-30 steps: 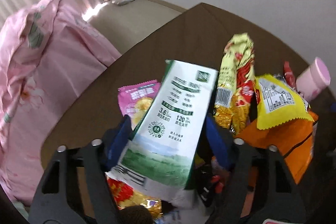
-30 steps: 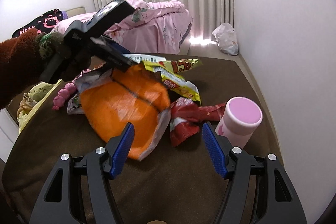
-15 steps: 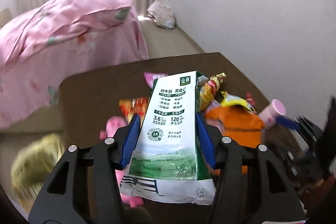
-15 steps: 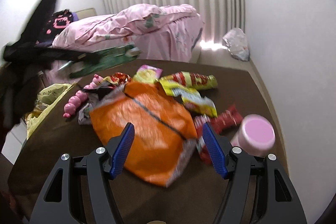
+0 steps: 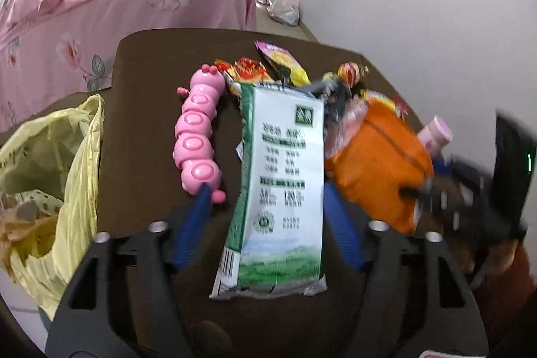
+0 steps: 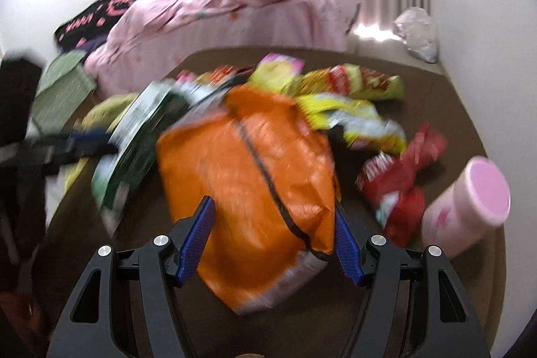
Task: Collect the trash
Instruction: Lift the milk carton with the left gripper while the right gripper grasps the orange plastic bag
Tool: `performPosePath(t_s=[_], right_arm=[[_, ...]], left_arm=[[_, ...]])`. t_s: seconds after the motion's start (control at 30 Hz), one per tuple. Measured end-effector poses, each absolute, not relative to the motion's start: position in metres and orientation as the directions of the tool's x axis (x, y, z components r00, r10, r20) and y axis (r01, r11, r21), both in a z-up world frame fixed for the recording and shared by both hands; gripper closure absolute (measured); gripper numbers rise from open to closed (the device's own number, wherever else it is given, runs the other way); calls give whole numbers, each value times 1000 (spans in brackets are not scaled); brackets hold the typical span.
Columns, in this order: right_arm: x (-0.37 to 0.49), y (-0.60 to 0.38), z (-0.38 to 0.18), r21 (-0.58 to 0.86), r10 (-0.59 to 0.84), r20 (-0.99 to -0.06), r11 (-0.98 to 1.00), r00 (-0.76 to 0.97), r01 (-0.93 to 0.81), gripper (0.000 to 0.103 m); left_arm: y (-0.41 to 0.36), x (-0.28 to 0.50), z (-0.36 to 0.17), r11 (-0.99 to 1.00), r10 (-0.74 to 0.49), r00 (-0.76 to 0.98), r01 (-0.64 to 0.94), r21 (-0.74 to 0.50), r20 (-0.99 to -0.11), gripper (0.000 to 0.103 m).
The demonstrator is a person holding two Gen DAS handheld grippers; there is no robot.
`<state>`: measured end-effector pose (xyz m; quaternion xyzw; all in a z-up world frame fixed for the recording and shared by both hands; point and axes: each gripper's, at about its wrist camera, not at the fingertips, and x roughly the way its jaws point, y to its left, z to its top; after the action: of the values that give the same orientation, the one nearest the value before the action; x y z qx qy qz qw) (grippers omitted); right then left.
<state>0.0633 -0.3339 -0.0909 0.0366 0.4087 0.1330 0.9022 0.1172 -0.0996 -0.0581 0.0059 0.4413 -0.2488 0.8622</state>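
Item: left claw (image 5: pixel 265 220), jaws opening, blue pads standing clear of the milk carton (image 5: pixel 280 187) that hangs between them; the flattened white-and-green carton looks to be slipping free over the brown tabletop (image 5: pixel 144 62), not yet over the yellow bag (image 5: pixel 50 176) that gapes at the tabletop's left edge with scraps already inside. Item: right claw (image 6: pixel 273 240), jaws wide apart, straddling the near end of the orange bag (image 6: pixel 255 183) without pressing it. Remaining litter: yellow wrapper (image 6: pixel 352 119), red wrapper (image 6: pixel 399 180), yellow-and-red snack packet (image 6: pixel 355 79), pink-and-yellow sachet (image 5: pixel 282 62), all heaped just behind the orange bag. Not litter by the look of them: pink caterpillar toy (image 5: pixel 198 133) beside the carton, pink cup (image 6: pixel 470 203) lying tilted near the red wrapper. Handling note: release seems early; the carton would be better carried fully above the bag's mouth before letting go, or it lands on the tabletop and needs a second pick. The right claw should close low on the orange bag's crimped end, where the foil is stiffest. Lettering: carton carries a green square logo, Chinese text and figures, blurred here; a barcode at its lower corner. Other wrappers unreadable through blur.
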Motion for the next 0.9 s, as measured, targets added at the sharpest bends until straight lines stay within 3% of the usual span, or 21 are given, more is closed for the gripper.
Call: performPosePath(t_s=[0.1, 0.27, 0.3, 0.33, 0.37, 0.43, 0.6, 0.83, 0.9], right_arm=[[48, -331, -93, 148, 241, -733, 969, 636, -196, 40], [33, -339, -93, 124, 181, -709, 983, 682, -132, 40], [33, -341, -92, 132, 182, -706, 983, 684, -126, 40], [32, -343, -92, 141, 186, -703, 983, 687, -121, 40], [31, -346, -90, 151, 189, -698, 982, 690, -116, 40], [30, -350, -84, 171, 201, -684, 979, 702, -114, 40], [41, -359, -71, 207, 219, -643, 972, 734, -109, 40], [67, -352, -94, 243, 213, -684, 968, 698, -57, 40], [64, -349, -97, 283, 248, -682, 957, 688, -65, 47]], left_arm=[[-104, 122, -55, 884, -419, 512, 417, -210, -750, 25], [-134, 137, -57, 898, -337, 510, 427, -107, -792, 25], [-137, 141, -59, 900, -324, 507, 426, -94, -799, 32], [-141, 146, -63, 900, -315, 496, 426, -90, -809, 46], [-141, 149, -66, 901, -314, 485, 423, -96, -816, 52], [-134, 153, -67, 909, -330, 464, 391, -144, -822, 51], [-106, 121, -38, 887, -425, 540, 408, -215, -727, 51], [-67, 83, -9, 882, -470, 669, 381, -277, -576, 51], [-63, 78, -7, 885, -465, 687, 375, -276, -558, 51]])
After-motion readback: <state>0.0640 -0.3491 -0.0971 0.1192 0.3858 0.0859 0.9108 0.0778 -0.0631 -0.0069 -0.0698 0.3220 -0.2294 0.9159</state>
